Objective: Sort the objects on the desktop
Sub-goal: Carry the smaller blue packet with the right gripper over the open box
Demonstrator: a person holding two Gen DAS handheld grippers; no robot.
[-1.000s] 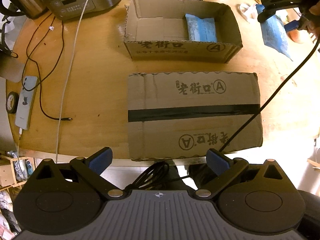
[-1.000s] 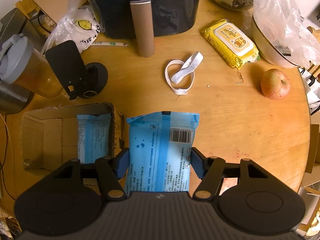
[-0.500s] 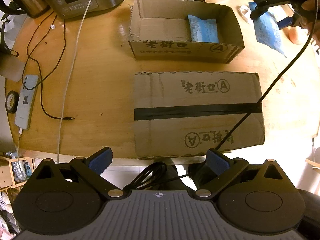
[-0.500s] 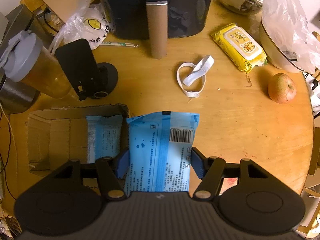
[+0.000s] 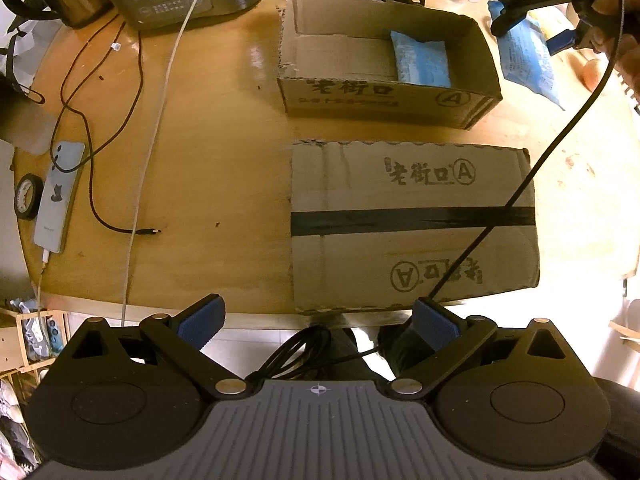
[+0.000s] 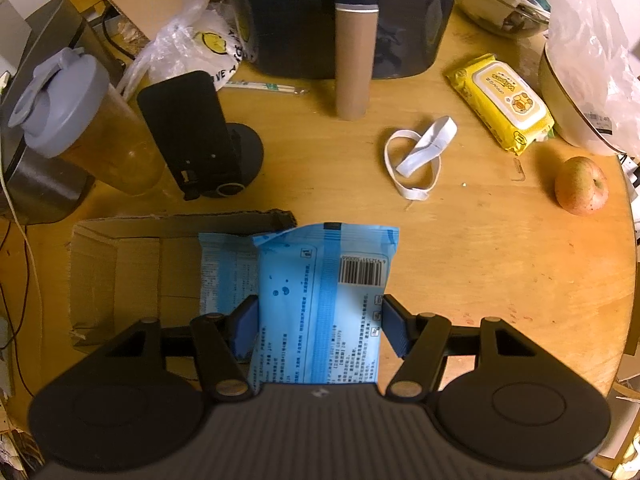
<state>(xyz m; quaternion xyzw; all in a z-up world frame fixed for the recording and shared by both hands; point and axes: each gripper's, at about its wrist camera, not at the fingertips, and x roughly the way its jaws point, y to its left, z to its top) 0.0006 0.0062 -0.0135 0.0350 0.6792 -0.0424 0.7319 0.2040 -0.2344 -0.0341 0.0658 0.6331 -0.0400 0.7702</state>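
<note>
Right gripper (image 6: 320, 326) pinches a blue packet (image 6: 320, 304) between its two blue pads, one pad pressed on each long edge, and the packet hangs above the right end of the open cardboard box (image 6: 116, 264), partly over the box's right wall and partly over the bare wooden table (image 6: 500, 264). A second blue packet (image 6: 224, 268) already lies inside the box at that same end. Left gripper (image 5: 318, 322) hangs spread and empty over the near table edge, well away from the box, with a closed taped carton (image 5: 412, 224) between it and the box.

My worry is the release point. The held packet seems to straddle the box's right wall, so letting go here could leave it balanced on the rim or sliding down outside onto the table. The pads grip only the packet's soft edges, so the film may buckle and slip as the hand moves. A cable (image 5: 560, 136) trails from the right gripper across the carton and could snag on its corner.

Only the right wrist view shows the pinch itself, and the clutter beyond the box: an apple (image 6: 582, 186), a yellow wipes pack (image 6: 502, 102), a white elastic band (image 6: 418, 160). Only the left wrist view shows the box's full interior, with free floor left of the packet, plus a phone (image 5: 58, 196) far left of the box.
</note>
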